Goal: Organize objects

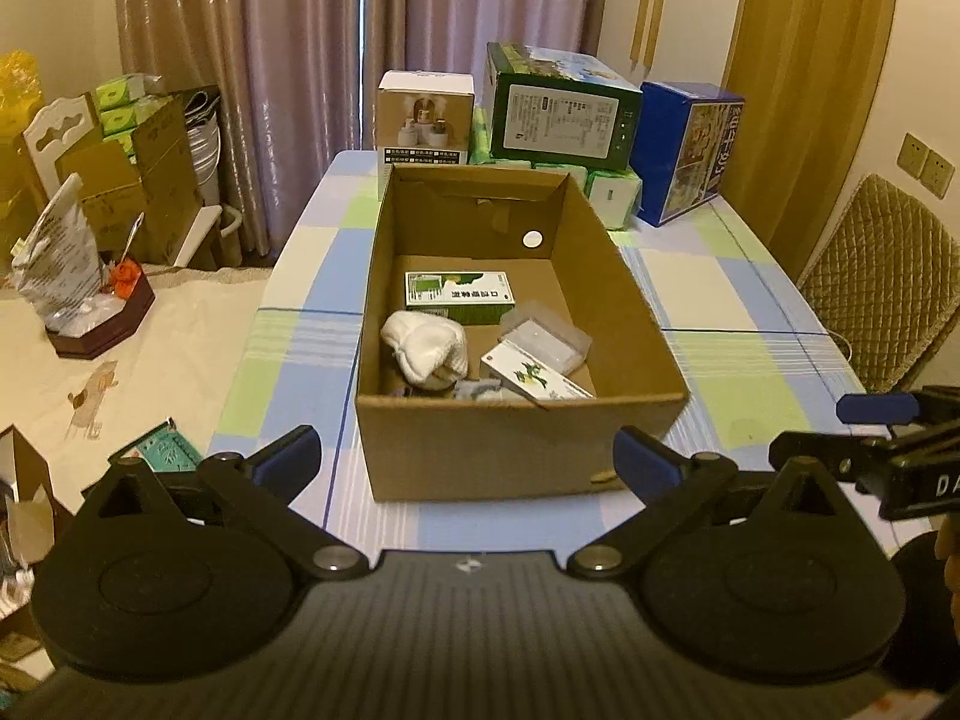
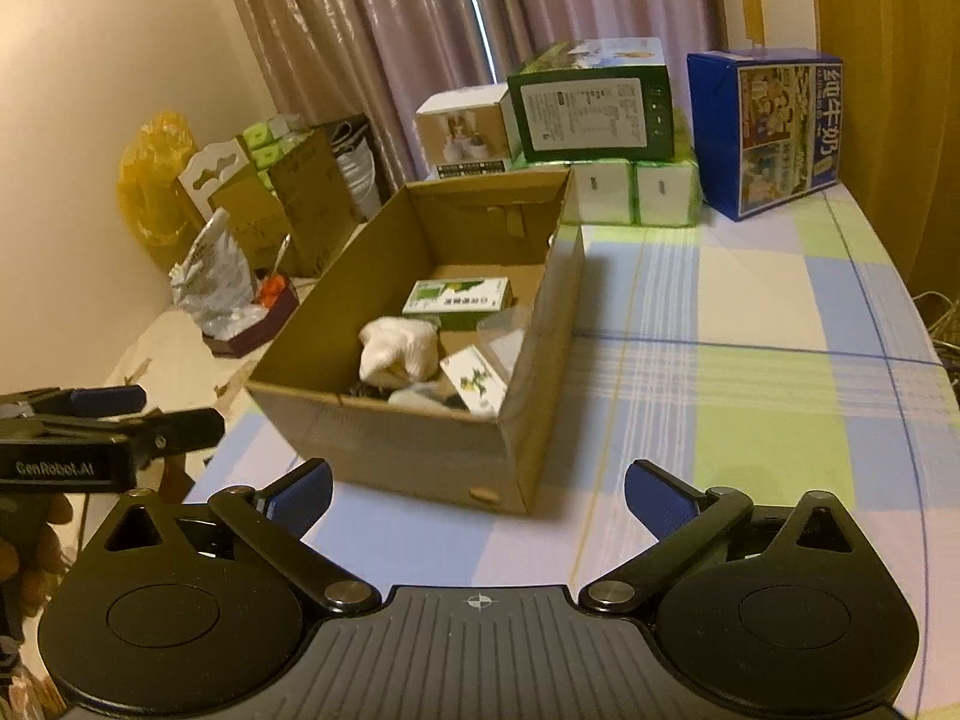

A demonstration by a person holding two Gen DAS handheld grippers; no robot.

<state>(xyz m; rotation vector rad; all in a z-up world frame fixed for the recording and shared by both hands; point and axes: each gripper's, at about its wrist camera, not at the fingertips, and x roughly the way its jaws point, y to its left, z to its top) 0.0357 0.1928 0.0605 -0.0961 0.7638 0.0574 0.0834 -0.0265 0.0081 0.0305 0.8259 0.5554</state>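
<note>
**Open carton on the checked table**

Curtains hang behind a table in a pastel checked cloth. From the left wrist, the cardboard box stands open just ahead of the left gripper, whose fingers are spread and empty. Inside lie a green medicine carton, a white cloth bundle and a white leaf-printed packet.

From the right wrist, the right gripper is likewise spread wide, empty, near the box's corner. Stacked boxes stand beyond.
</note>
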